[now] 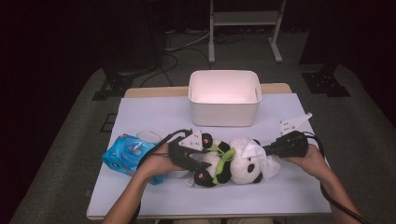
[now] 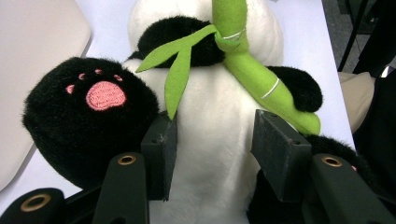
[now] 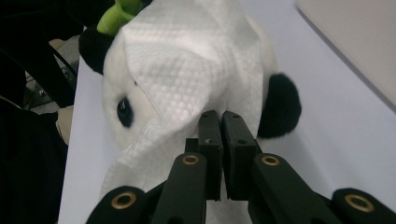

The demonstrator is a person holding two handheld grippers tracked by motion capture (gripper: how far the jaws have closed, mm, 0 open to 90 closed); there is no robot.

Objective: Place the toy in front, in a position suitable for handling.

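At the lower centre of the high view, a plush panda (image 1: 233, 163) lies on its back on the worktop (image 1: 154, 116). The left gripper (image 1: 194, 158) has its jaws clamped on the panda's white belly, beside a green bamboo stalk (image 2: 252, 70). The right gripper (image 1: 268, 151) holds its jaws together, pinching a white tissue (image 3: 187, 70) draped over the panda's face. A white bin (image 1: 224, 98) stands above, apart.

Bin (image 1: 224, 114): white, open-topped, set at the table's far edge.
Blue packet (image 1: 125, 157): laid at the left.
Table cover (image 1: 154, 114): white sheet.
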